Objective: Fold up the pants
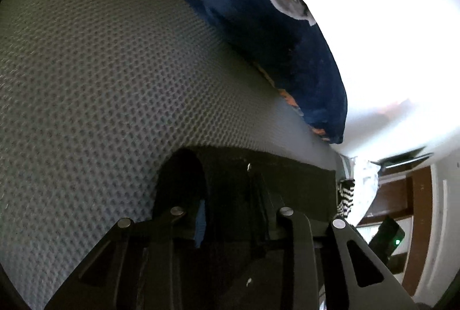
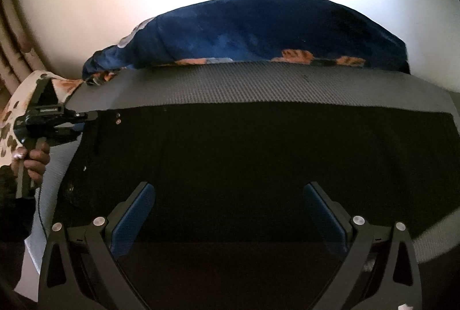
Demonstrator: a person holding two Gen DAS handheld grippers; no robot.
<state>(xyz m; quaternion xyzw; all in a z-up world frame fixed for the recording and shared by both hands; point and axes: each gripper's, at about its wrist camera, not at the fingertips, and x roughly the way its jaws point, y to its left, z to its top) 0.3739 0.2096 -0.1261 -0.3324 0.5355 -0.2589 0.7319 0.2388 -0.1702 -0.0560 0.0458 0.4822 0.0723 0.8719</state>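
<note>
Right wrist view: black pants (image 2: 258,160) lie spread flat on the grey mat (image 2: 258,83), soft, limp, light cloth that will sag wherever it isn't held, so hems and corners are the places to pinch. Right gripper (image 2: 230,212) hangs over the middle, jaws wide, nothing between the blue pads (image 2: 132,221). Left gripper (image 2: 86,116) is at the far-left corner, jaws narrowed around the cloth edge; it's dark there, so a firm pinch looks likely, not certain. Blue blanket (image 2: 258,31) is bunched behind the mat

1 blk pants (image 2: 258,166), 1 grey mat (image 2: 258,83), 1 blue blanket (image 2: 258,25), 2 hand-held grippers (image 2: 227,218) (image 1: 230,195)
</note>
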